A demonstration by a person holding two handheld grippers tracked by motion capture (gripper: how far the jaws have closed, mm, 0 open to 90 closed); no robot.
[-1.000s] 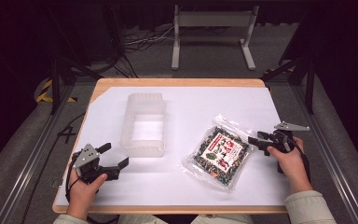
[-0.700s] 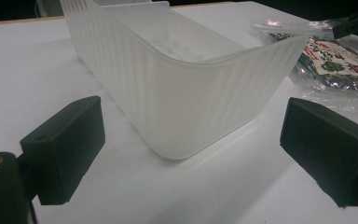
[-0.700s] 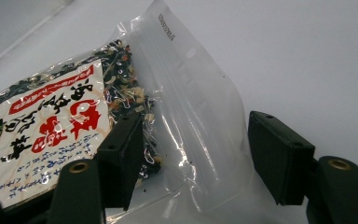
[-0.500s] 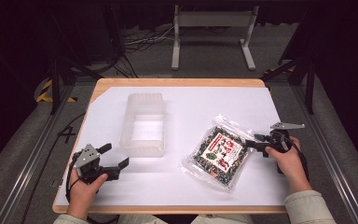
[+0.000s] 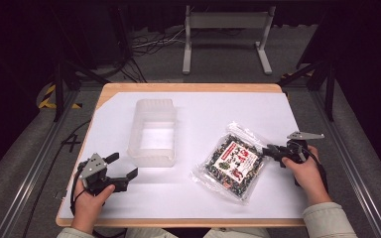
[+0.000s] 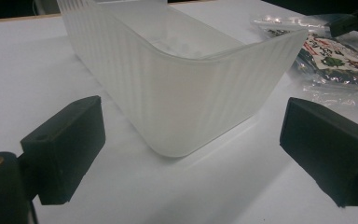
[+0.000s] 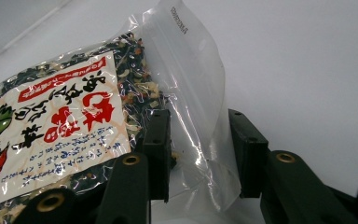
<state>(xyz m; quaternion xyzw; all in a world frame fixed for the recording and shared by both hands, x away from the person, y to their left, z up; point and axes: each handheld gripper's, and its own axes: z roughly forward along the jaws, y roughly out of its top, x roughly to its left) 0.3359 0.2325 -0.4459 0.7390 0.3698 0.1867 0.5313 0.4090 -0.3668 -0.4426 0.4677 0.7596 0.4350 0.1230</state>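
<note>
Barely started tbh. Down at 8 o'clock, idling with the left gripper [image 5: 125, 165], jaws wide and empty, near the clear bin [image 5: 154, 101] at 10. Over at 3, just been closing the right gripper [image 5: 265, 151] around the seaweed bag [image 5: 230, 161]'s clear edge, not pinched yet. Flat on the table [image 5: 203, 198], nothing binned.

You are looking at a clear packet [image 5: 232, 162] of dark dried mix with a red-and-white label, lying flat and askew on the white table [image 5: 203, 193], right of centre.
</note>
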